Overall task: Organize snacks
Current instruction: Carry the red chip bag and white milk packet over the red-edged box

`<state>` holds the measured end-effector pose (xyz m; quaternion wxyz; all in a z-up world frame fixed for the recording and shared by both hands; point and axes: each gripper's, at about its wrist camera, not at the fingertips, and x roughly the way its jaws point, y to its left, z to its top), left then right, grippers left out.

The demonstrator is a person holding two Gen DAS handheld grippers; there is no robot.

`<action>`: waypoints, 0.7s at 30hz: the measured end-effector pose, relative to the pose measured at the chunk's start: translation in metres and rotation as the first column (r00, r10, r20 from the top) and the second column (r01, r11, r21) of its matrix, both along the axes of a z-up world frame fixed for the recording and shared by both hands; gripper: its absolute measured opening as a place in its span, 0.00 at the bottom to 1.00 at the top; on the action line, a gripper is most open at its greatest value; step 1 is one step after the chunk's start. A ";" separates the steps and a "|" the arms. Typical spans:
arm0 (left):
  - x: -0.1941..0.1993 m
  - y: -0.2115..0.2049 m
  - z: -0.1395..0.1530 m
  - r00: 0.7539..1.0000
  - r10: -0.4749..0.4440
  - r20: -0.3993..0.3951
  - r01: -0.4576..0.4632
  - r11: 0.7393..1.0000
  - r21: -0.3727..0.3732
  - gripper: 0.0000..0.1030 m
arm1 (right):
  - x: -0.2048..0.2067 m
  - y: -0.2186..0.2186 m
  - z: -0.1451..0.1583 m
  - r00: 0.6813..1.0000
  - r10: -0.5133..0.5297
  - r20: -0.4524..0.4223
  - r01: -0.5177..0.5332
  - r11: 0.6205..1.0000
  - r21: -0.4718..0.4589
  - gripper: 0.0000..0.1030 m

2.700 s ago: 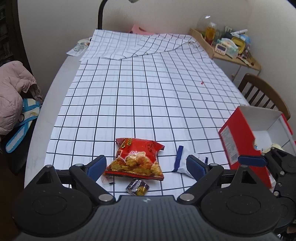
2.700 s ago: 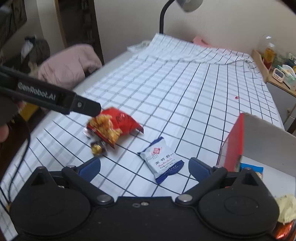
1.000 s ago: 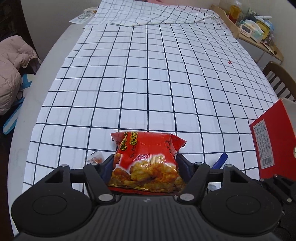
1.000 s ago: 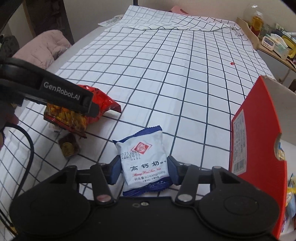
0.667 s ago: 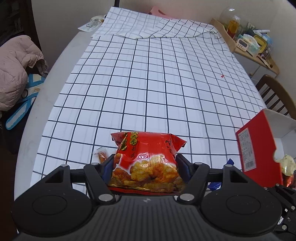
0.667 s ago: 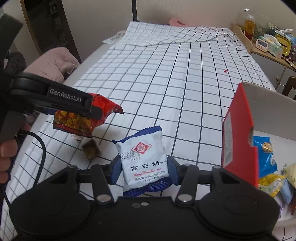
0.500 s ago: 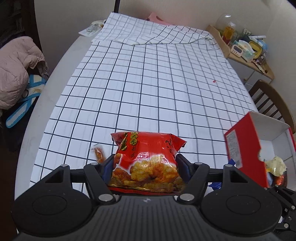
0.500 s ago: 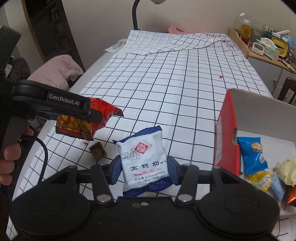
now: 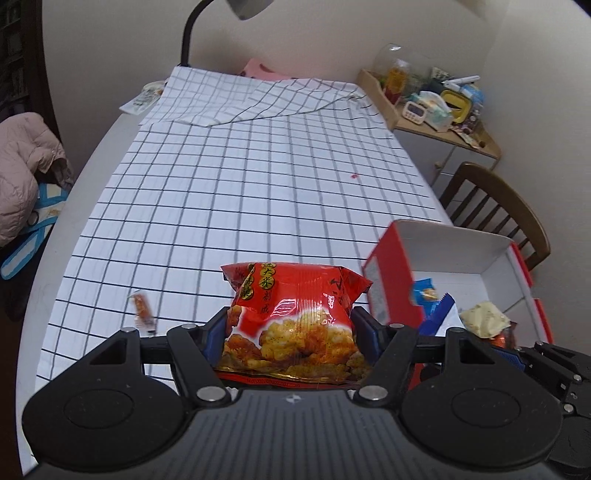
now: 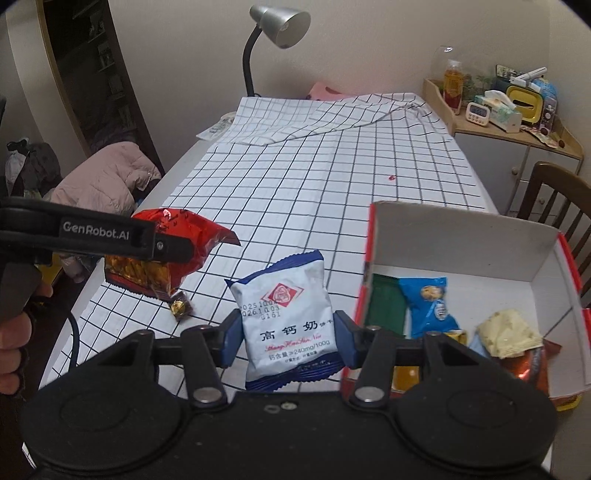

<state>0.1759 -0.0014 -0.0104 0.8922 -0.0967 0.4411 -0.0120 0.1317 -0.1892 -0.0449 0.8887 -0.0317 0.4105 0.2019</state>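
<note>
Open checked tablecloth (image 9: 236,192) ahead, red box (image 10: 373,236) wall rising right, small candy (image 10: 180,307) below left

A dim room around a long table under a checked cloth

Plain pale walls (image 10: 369,44) close the far end, where a silver gooseneck lamp (image 10: 279,20) stands at the table (image 9: 85,155) edge. At far right a cluttered wooden-topped cabinet (image 10: 517,147) sits before a dark wooden chair (image 9: 491,199). A pink padded jacket (image 10: 103,181) lies left, near a dark doorframe (image 10: 92,74).
</note>
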 end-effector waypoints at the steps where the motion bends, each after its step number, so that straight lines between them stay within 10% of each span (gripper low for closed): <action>1: -0.001 -0.007 0.002 1.000 -0.008 0.005 0.008 1.000 -0.002 0.66 | 0.000 -0.007 0.003 1.000 -0.004 0.005 0.004 1.000 0.001 0.49; 21: 0.023 -0.140 0.000 0.995 -0.097 0.010 0.097 0.995 0.030 0.66 | 0.037 -0.144 0.002 0.991 -0.131 0.013 0.131 0.991 -0.019 0.49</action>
